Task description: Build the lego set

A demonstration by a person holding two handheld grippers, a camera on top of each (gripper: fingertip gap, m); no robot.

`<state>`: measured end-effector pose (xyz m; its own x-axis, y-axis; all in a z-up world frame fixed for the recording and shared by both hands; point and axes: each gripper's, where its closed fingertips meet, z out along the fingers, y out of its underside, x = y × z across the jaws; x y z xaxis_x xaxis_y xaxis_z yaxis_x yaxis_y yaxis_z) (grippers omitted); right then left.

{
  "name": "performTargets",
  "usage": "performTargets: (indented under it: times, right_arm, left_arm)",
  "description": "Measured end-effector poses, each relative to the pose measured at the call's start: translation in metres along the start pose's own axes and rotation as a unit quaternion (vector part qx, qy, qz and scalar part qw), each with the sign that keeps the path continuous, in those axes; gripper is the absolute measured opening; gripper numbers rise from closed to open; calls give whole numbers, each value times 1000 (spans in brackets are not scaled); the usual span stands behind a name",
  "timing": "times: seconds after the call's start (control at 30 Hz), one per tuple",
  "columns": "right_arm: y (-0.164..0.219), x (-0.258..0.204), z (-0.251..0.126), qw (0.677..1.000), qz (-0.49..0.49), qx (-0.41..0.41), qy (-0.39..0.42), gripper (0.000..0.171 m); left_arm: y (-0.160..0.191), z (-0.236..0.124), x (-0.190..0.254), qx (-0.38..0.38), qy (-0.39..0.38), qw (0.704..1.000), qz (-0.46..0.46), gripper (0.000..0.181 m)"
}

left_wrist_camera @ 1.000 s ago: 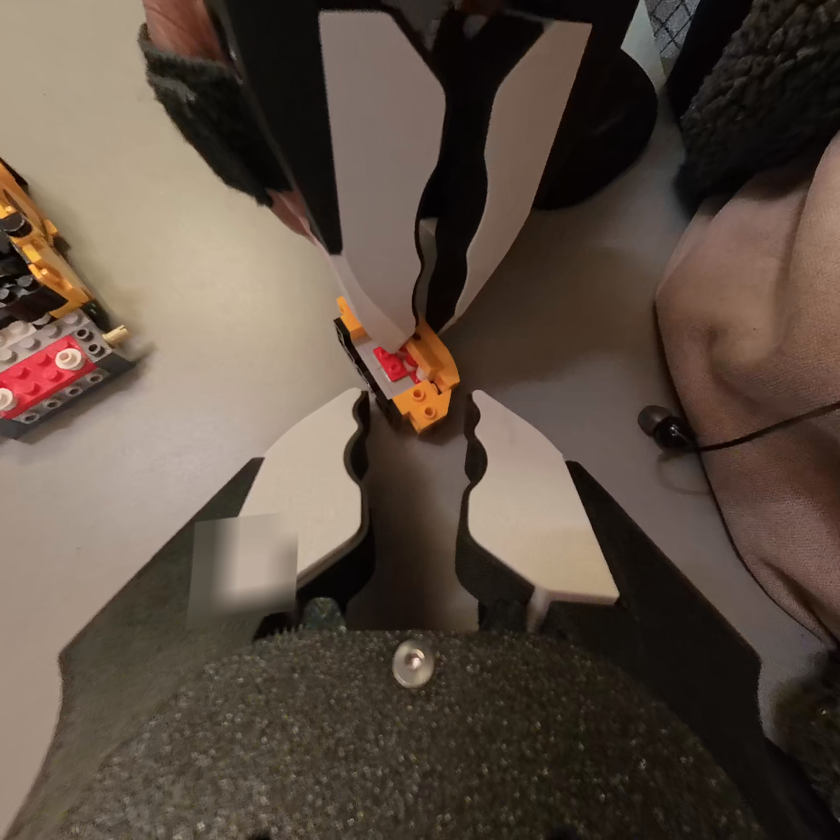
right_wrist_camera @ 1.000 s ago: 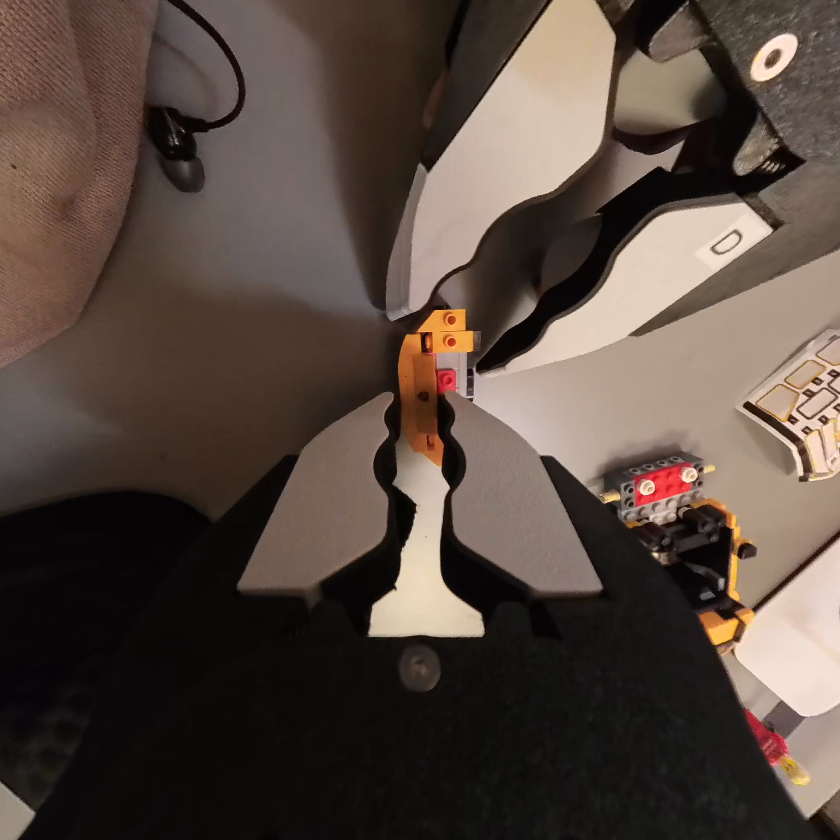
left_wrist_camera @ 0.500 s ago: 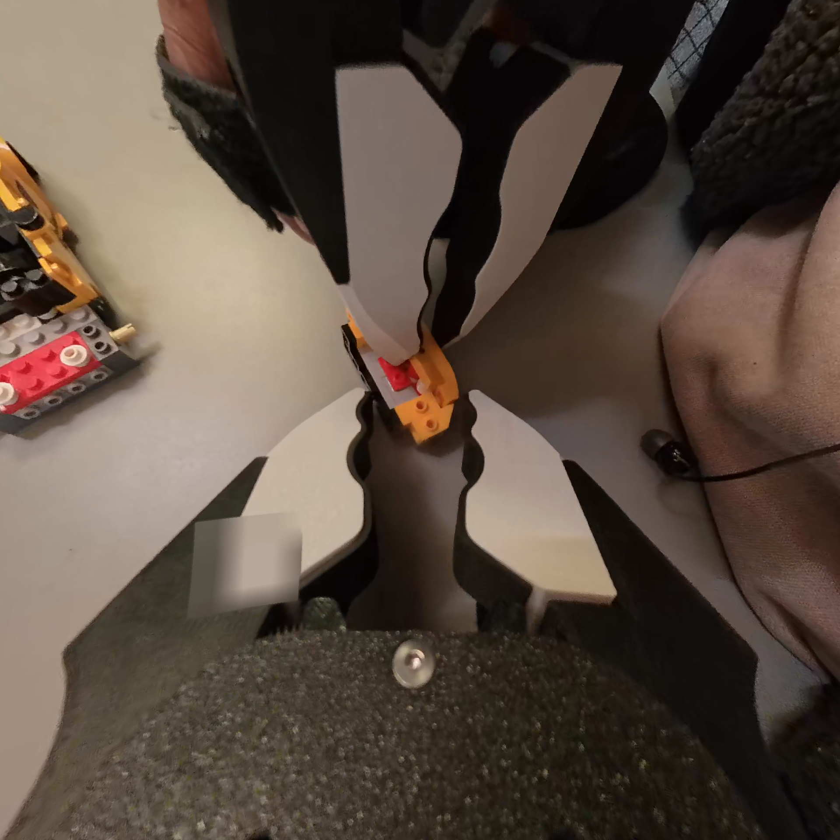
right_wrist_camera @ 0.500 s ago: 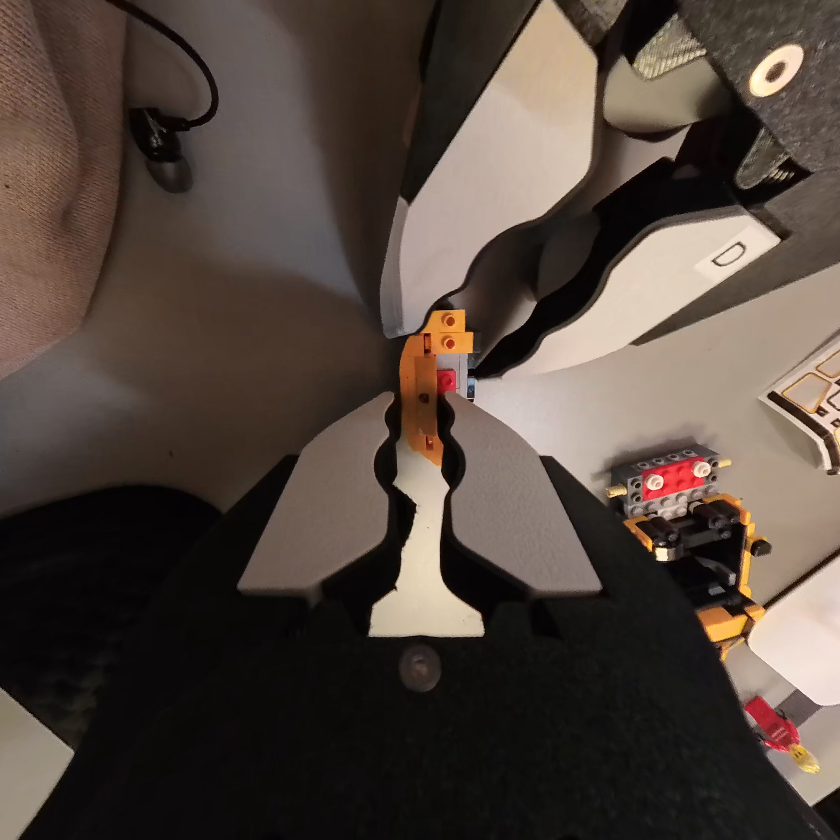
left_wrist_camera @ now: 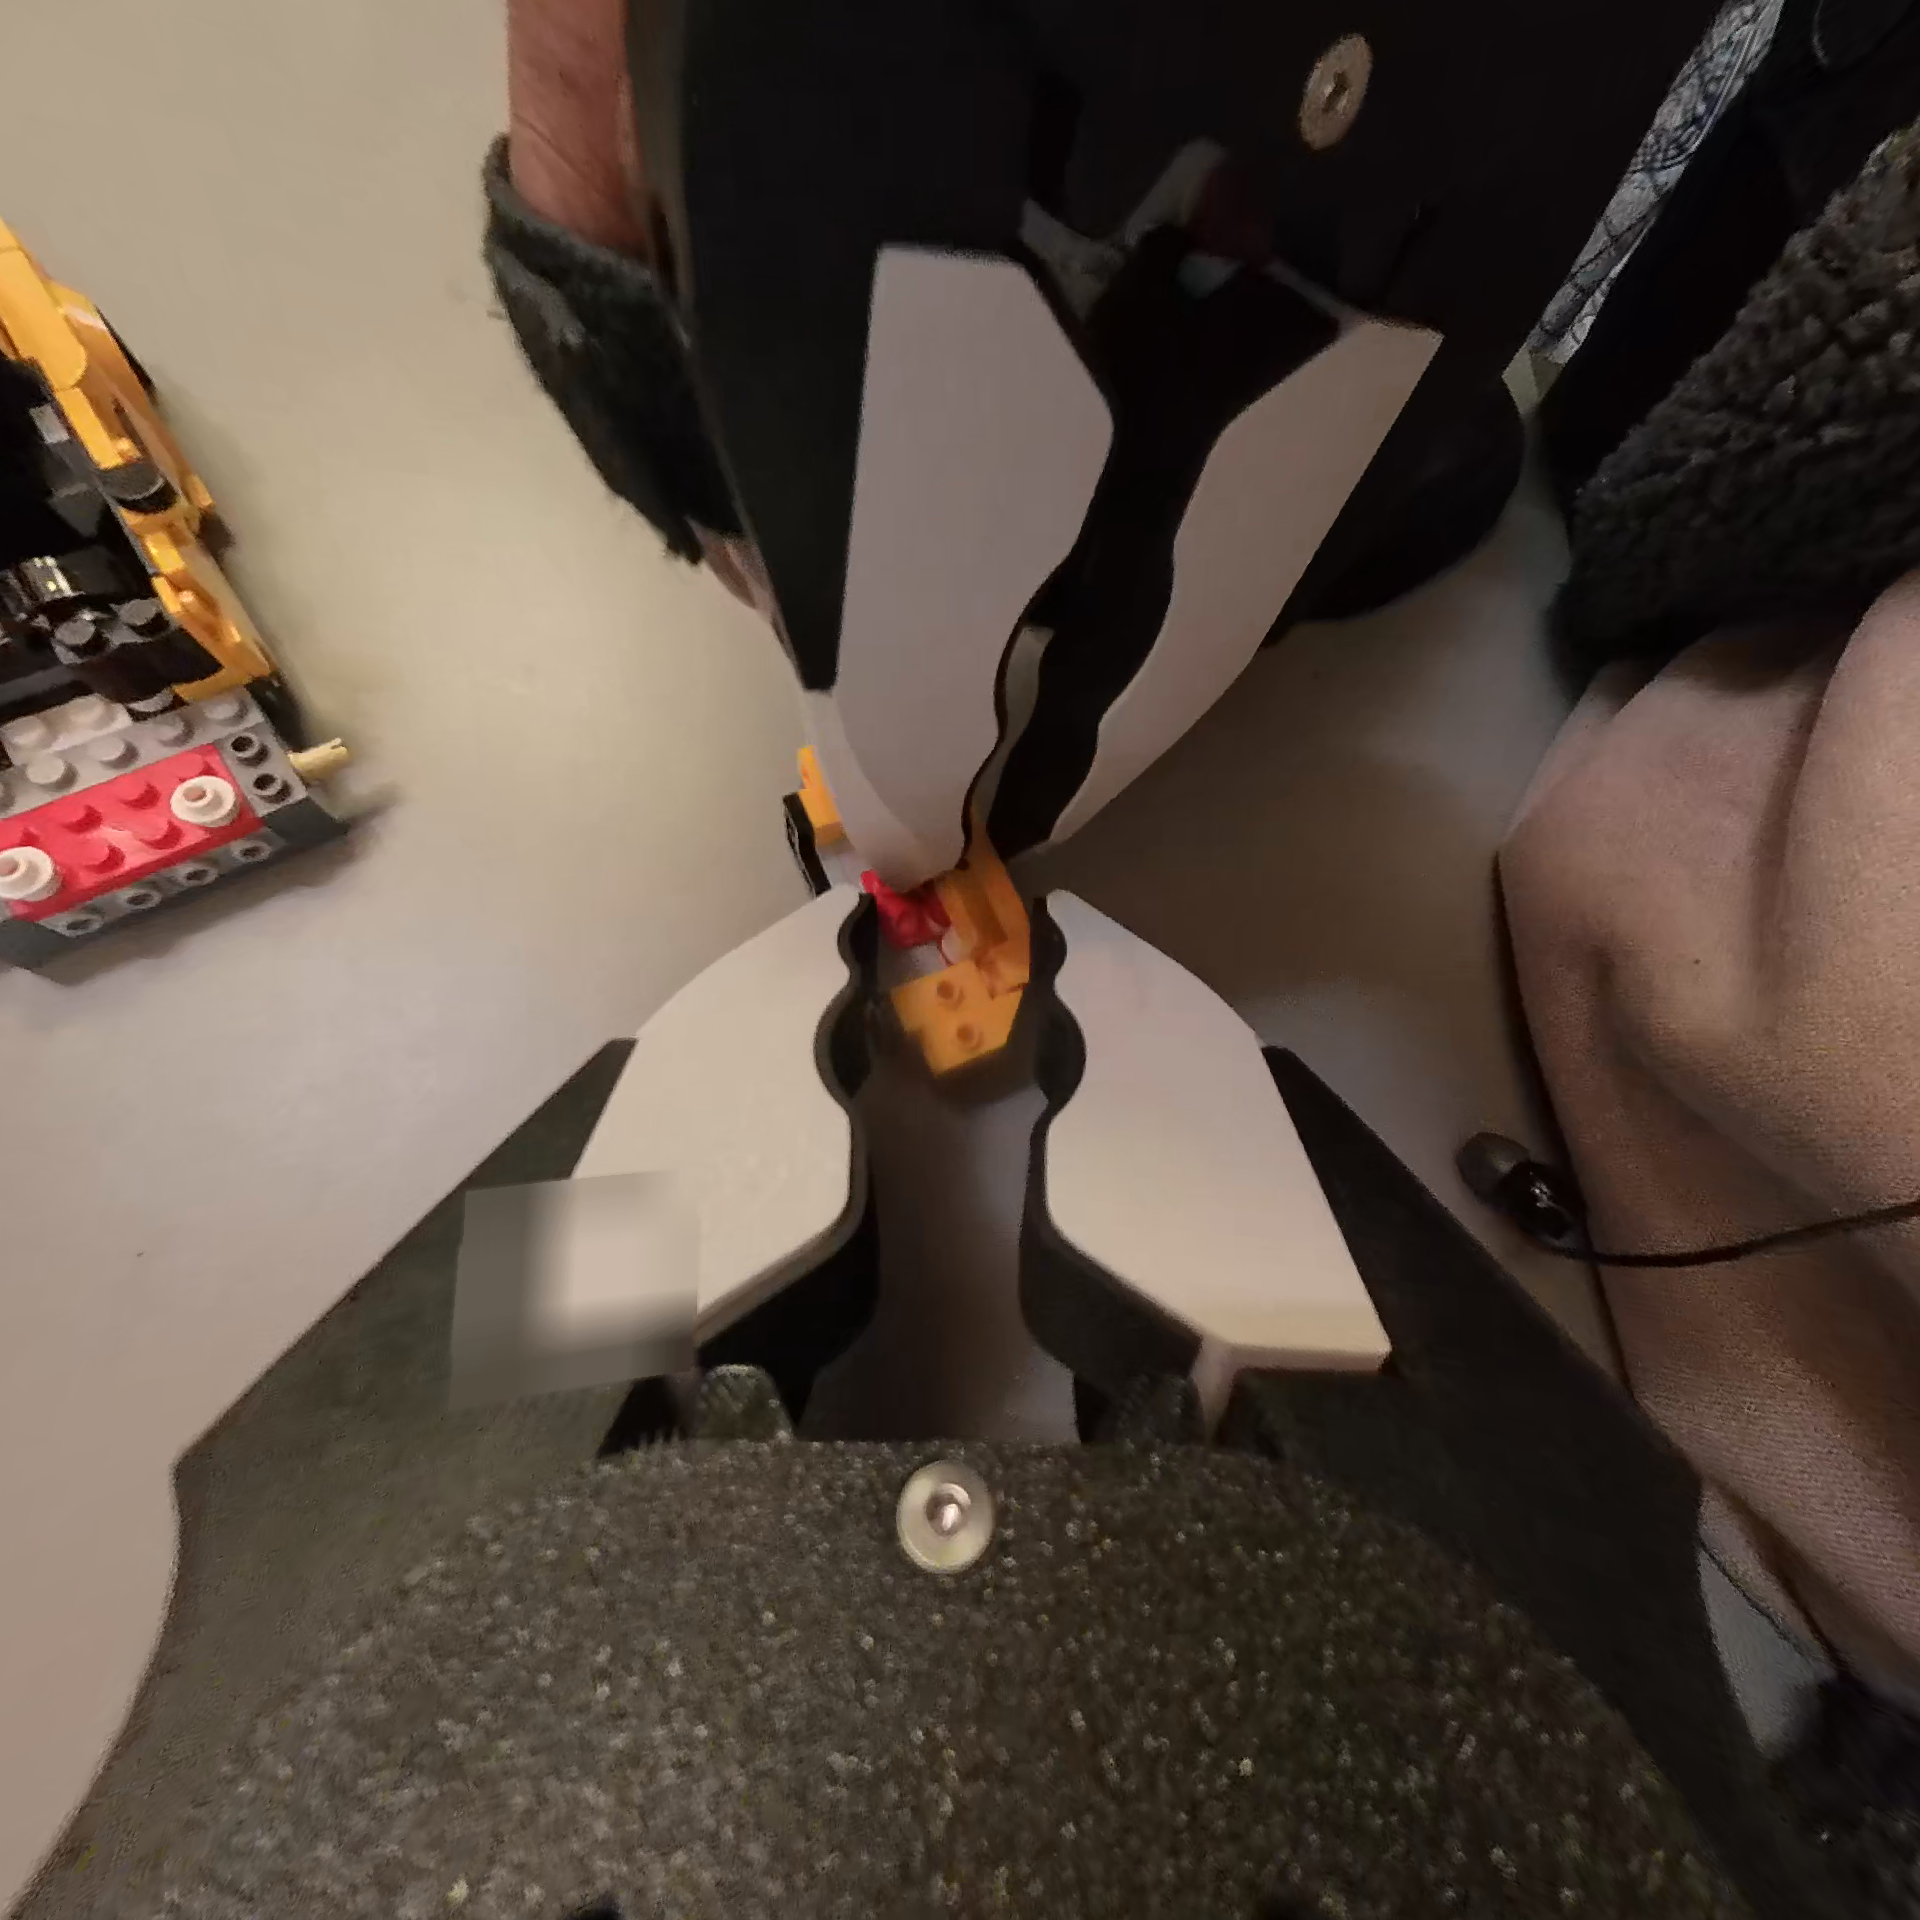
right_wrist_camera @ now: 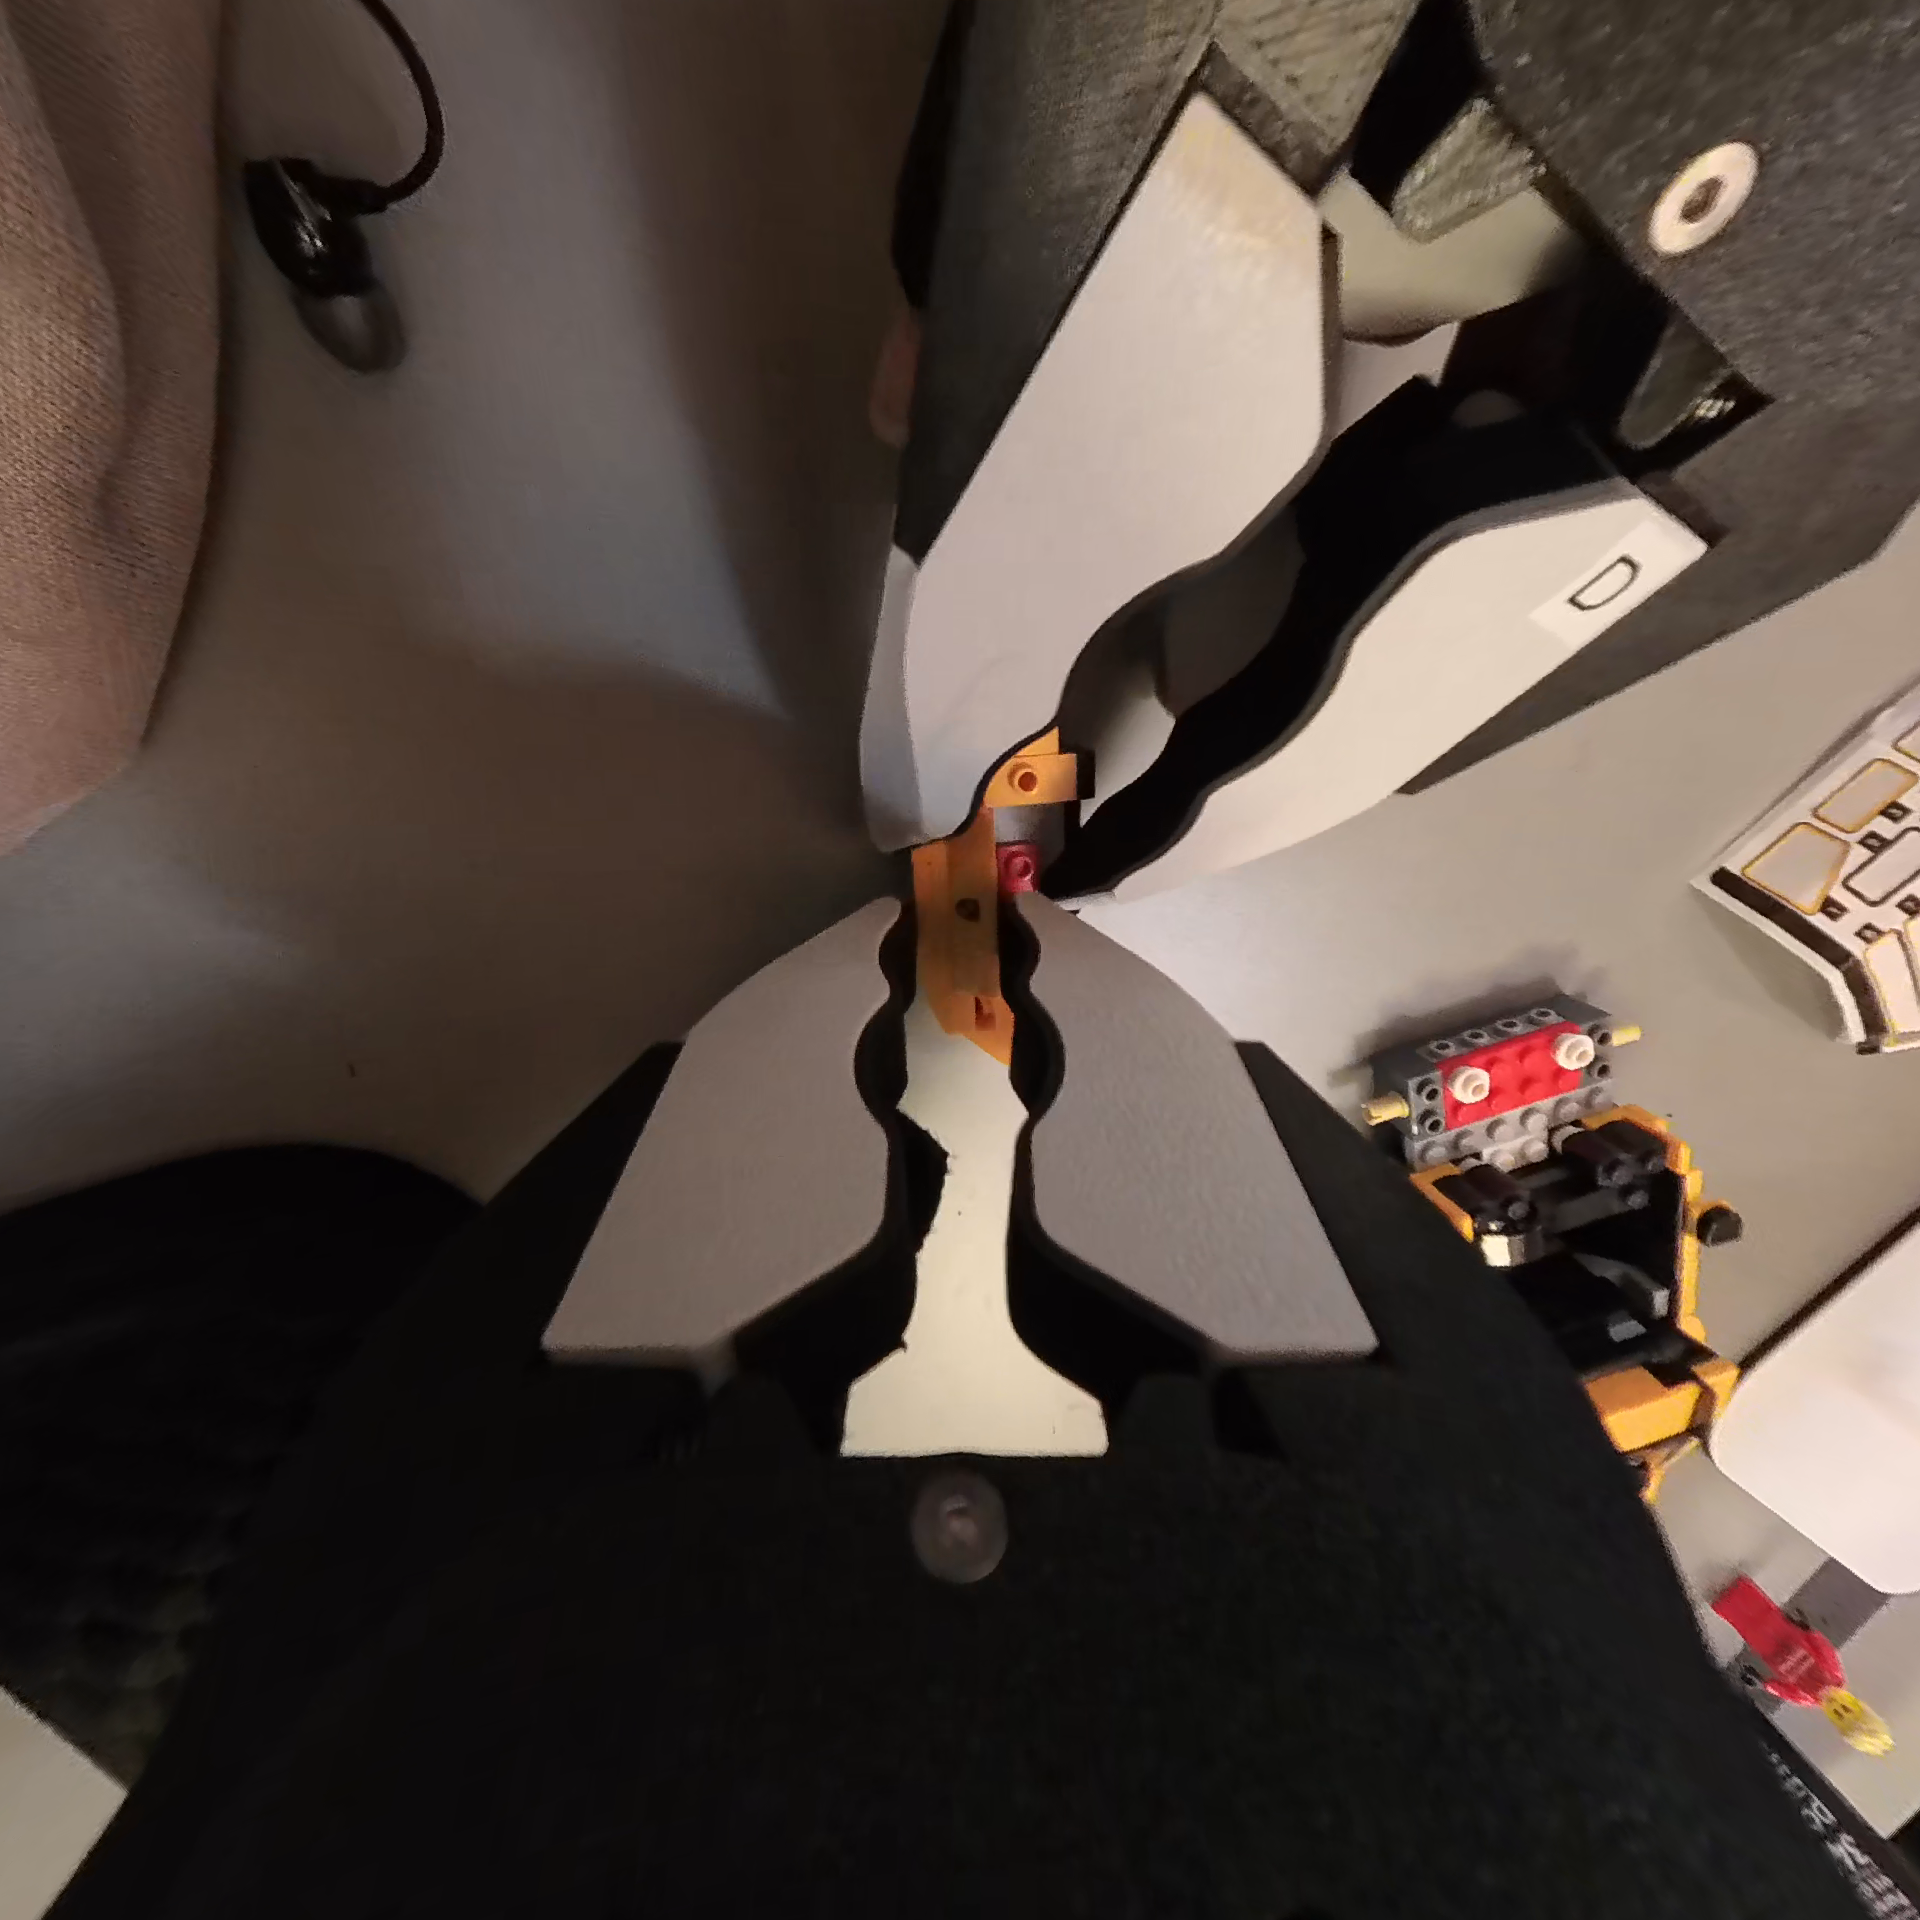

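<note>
A small orange, red and grey lego sub-assembly [left_wrist_camera: 951, 1013] hangs above the grey table [left_wrist_camera: 416, 1039]. My right gripper [right_wrist_camera: 961, 966] is shut on its orange curved part [right_wrist_camera: 956, 935]. In the left wrist view the right gripper [left_wrist_camera: 966, 831] reaches in from the top. My left gripper [left_wrist_camera: 951, 935] has its fingertips on both sides of the studded orange end. In the right wrist view the left gripper [right_wrist_camera: 987, 842] comes from the upper right and clasps that end. A partly built orange, black and grey lego vehicle [left_wrist_camera: 114, 821] with a red plate lies on the table; it also shows in the right wrist view [right_wrist_camera: 1507, 1091].
A sticker sheet [right_wrist_camera: 1829, 894] and a white block [right_wrist_camera: 1829, 1455] lie near the vehicle, with a small red lego piece [right_wrist_camera: 1787, 1662] beside them. A beige cloth [left_wrist_camera: 1714, 935] and a black earbud on a cord [left_wrist_camera: 1527, 1205] lie on the other side. My left and right fingertips are right by each other.
My left gripper has moved forward over the studded end of the sub-assembly and its jaws have narrowed onto it. The right gripper has kept its hold.
</note>
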<state>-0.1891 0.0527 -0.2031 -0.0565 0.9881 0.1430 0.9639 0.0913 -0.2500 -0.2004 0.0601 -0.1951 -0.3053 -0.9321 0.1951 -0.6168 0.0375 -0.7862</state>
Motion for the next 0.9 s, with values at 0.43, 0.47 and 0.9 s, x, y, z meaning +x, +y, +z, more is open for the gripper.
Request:
performTargets:
  times: [0.43,0.47,0.9]
  right_arm:
    - [-11,3,-4,999,2,42,5,10]
    - [-11,4,-4,999,9,47,-3,7]
    - [-8,4,0,986,56,78,-134,8]
  left_arm:
    - [0,-1,-2,1,4,1000,-16,28]
    - [0,0,-2,1,4,1000,-16,28]
    - [-1,-2,-3,8,4,1000,-21,32]
